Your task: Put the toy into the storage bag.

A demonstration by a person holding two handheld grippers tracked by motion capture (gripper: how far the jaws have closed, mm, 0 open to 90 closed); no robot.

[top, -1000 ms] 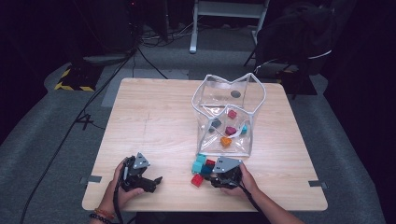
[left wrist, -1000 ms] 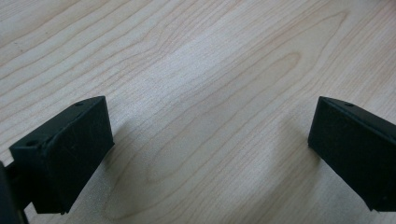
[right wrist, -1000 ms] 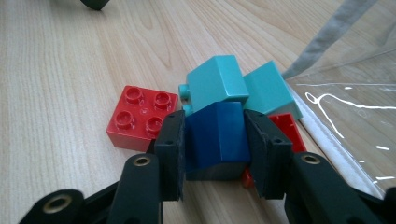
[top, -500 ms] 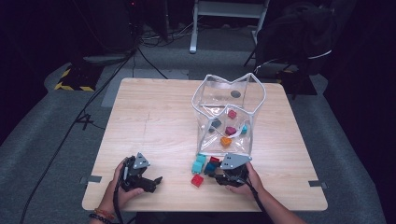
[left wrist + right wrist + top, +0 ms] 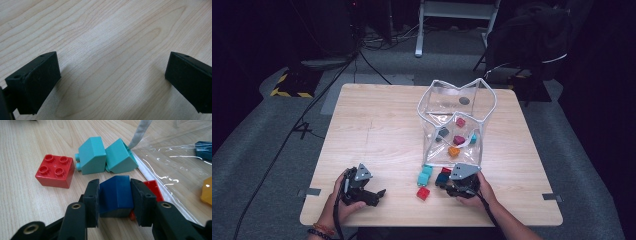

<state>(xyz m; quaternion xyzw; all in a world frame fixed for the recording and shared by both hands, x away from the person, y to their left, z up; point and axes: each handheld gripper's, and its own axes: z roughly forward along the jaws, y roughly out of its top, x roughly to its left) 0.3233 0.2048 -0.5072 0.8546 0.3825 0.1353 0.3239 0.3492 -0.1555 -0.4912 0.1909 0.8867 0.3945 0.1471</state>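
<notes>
Blue brick (image 5: 115, 195) sits clamped in the right gripper (image 5: 113, 202); left gripper (image 5: 110, 82) gapes empty; several bricks already lie in the clear bag (image 5: 484, 107), three loose ones remain

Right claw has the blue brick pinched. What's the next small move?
Probably lift it straight up. The right claw is shut on the blue brick, which sits low on the table, close to a red brick and the bag; rising first avoids dragging them.
</notes>
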